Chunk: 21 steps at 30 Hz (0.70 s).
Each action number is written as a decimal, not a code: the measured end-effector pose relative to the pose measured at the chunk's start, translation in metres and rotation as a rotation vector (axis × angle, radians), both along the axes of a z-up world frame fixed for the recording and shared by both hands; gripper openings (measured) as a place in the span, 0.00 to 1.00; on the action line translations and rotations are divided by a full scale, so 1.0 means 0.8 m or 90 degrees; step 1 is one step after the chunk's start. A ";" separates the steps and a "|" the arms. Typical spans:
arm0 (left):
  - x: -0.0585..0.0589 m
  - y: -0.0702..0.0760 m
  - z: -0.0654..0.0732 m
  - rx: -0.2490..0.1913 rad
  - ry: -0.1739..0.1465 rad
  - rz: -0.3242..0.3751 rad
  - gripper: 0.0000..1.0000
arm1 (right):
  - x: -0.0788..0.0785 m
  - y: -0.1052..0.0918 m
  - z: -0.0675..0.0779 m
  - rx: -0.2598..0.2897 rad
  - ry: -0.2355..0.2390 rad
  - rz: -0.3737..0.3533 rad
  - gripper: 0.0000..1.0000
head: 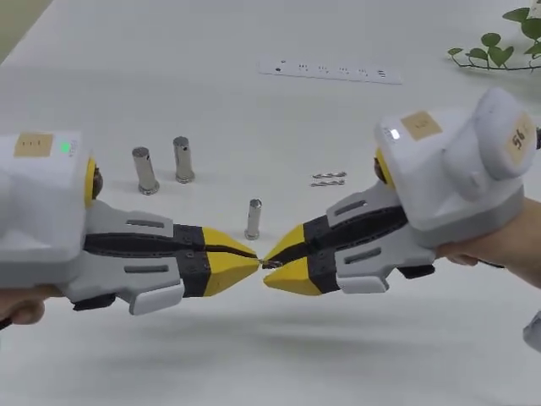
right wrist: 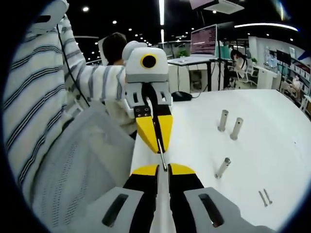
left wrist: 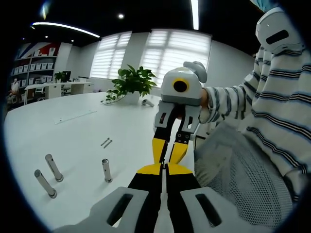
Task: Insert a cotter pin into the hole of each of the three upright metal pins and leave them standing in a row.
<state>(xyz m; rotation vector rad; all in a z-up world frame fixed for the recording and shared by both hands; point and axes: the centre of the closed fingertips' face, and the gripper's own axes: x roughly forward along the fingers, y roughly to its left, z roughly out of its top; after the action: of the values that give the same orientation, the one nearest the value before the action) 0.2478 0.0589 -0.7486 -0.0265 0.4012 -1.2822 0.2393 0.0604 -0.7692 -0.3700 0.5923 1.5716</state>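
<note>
Three steel pins stand upright on the white table: two at the left [head: 144, 170] [head: 183, 159] and one nearer the middle [head: 254, 219]. Two spare cotter pins [head: 329, 178] lie side by side behind it. My left gripper [head: 256, 263] and right gripper [head: 267, 265] meet tip to tip just in front of the middle pin. A thin cotter pin [right wrist: 162, 158] bridges the two sets of tips, and both grippers look shut on its ends. In the right gripper view the three upright pins [right wrist: 222, 168] sit to the right, with the spare cotter pins [right wrist: 264, 197] lower right.
A white power strip [head: 330, 71] lies at the table's far side. A leafy plant [head: 503, 42] reaches in at the far right corner. Bare tabletop [head: 254, 355] spreads in front of the grippers. A person's striped sleeve [left wrist: 252, 107] is behind the right gripper.
</note>
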 end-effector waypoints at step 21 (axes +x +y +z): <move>-0.013 -0.005 -0.016 0.017 0.027 -0.022 0.00 | -0.012 -0.001 -0.010 -0.019 0.015 0.043 0.05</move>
<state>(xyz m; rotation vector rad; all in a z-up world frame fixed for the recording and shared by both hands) 0.2373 0.0546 -0.7611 -0.0246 0.4565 -1.3113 0.2293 0.0598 -0.7770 -0.3975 0.6269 1.6345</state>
